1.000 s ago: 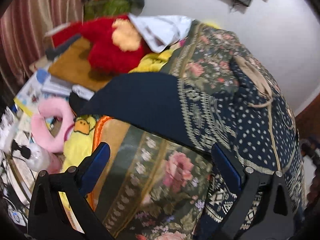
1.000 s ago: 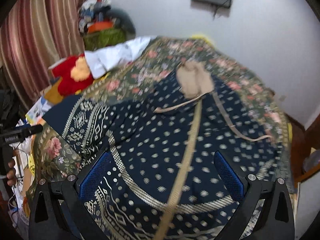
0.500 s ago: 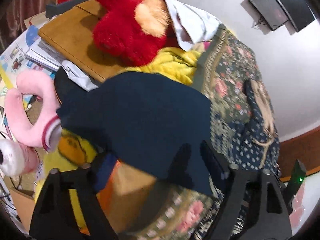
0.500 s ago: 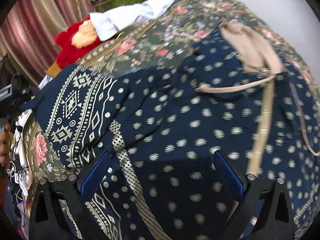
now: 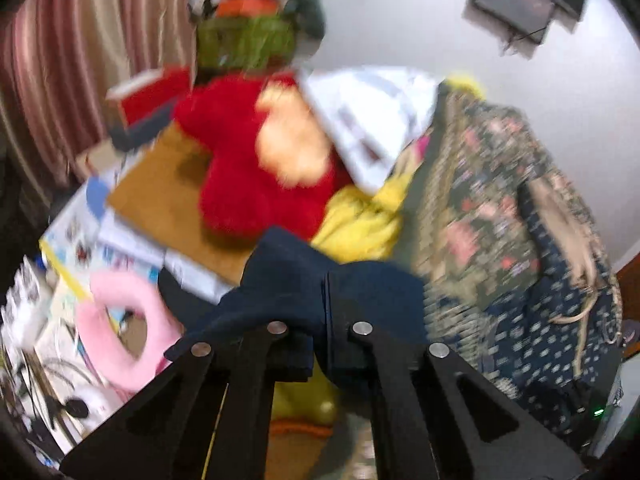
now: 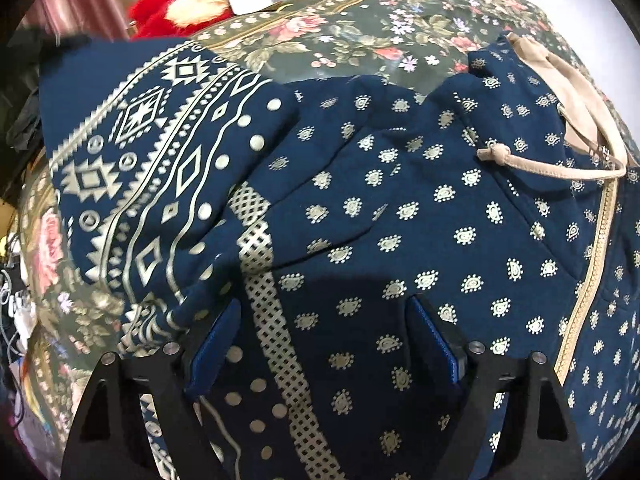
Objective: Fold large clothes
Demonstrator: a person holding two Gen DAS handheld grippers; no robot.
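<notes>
Navy hoodie (image 6: 400, 208) with a gold print lies spread across a floral bedspread (image 6: 360, 28), filling most of the right wrist view; its beige-lined hood (image 6: 560, 80) sits at the far right, a knotted beige drawstring (image 6: 540, 164) trails across the chest, and a beige zipper strip (image 6: 592, 280) runs down the right side. One sleeve (image 6: 152, 152), printed with bands of diamonds and zigzags, is laid out to the left, its plain navy cuff end reaching the far left edge of the bed. The right gripper (image 6: 324, 344) hangs low over the garment's near part with its blue-padded fingers (image 6: 212, 348) partly apart, a latticed gold band of the cloth showing between them; whether the pads touch the fabric cannot be told. In the blurred left wrist view, the left gripper (image 5: 320, 332) has its black fingers drawn close together on a fold of plain navy cloth (image 5: 320, 280), which bunches up just beyond the tips. Beyond that fold lie a red plush toy (image 5: 248, 168) on a brown board (image 5: 168, 200), a yellow cloth (image 5: 360, 224) and a white garment (image 5: 368, 120), with a pink ring cushion (image 5: 116, 320) at the near left and striped curtains (image 5: 80, 60) at the far left
</notes>
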